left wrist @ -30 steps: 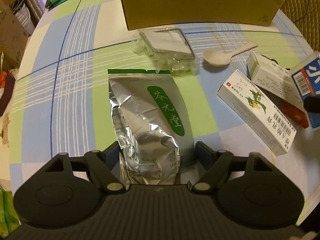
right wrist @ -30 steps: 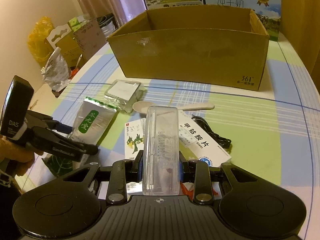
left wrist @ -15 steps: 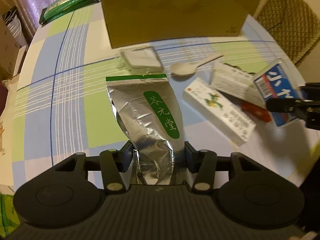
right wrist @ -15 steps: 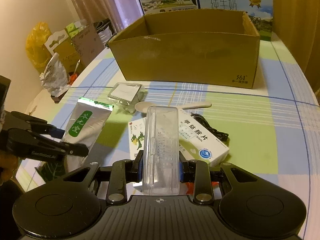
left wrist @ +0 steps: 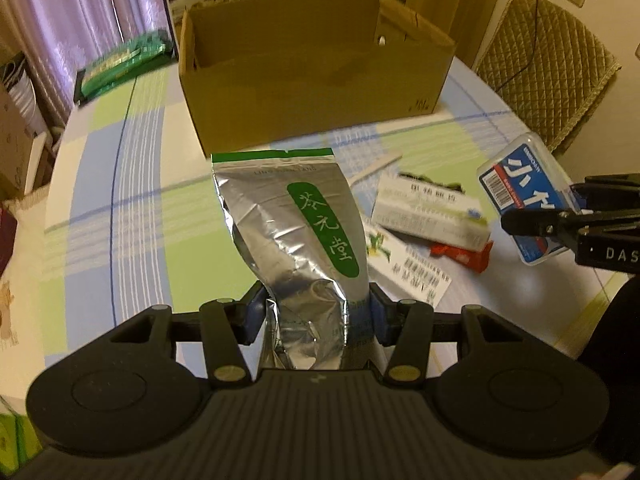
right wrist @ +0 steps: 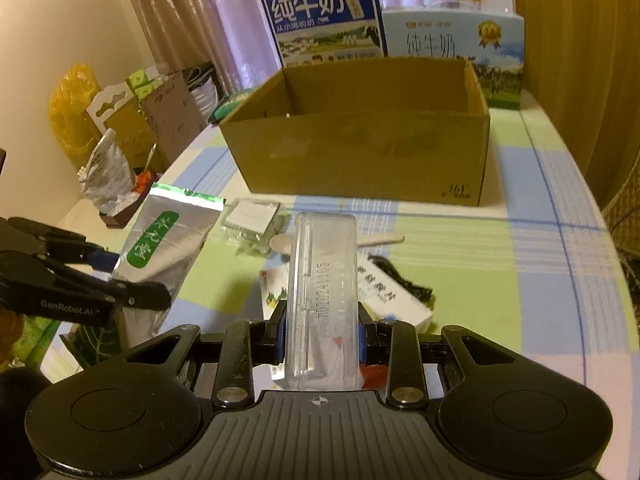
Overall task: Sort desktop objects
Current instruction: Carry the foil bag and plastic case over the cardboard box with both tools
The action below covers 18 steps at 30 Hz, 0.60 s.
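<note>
Left gripper [left wrist: 314, 316], right gripper [right wrist: 320, 332]: jaws clamped.
</note>
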### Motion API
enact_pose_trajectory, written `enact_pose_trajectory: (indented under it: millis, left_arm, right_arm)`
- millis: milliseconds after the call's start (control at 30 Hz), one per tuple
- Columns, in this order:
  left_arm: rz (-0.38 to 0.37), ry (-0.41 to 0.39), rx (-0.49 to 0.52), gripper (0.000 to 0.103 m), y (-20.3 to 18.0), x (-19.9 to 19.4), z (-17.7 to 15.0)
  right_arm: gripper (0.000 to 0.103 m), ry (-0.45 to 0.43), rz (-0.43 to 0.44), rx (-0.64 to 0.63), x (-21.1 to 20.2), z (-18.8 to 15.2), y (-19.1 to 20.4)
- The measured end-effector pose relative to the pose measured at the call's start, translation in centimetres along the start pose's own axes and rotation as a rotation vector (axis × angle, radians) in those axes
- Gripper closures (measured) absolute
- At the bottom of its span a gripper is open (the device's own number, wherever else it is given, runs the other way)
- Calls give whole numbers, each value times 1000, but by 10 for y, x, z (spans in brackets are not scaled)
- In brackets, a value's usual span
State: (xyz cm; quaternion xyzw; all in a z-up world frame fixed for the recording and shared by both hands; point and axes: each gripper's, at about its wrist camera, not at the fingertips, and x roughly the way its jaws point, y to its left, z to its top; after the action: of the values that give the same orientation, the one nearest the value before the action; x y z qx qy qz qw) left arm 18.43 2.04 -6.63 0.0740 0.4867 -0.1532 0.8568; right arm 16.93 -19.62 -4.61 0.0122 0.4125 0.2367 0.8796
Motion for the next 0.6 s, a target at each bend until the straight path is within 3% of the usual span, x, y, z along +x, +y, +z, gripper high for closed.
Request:
enact_pose_trajectory:
  millis: [300,600]
  left_arm:
    - [1,-60,23,56,12,-9,55]
    - [-14,-106,38,56,21,-1,135]
  right_arm:
    - [75,-39,-21,-32,0,35,-9]
    - [75,-64,-35,-67,23,97,-32]
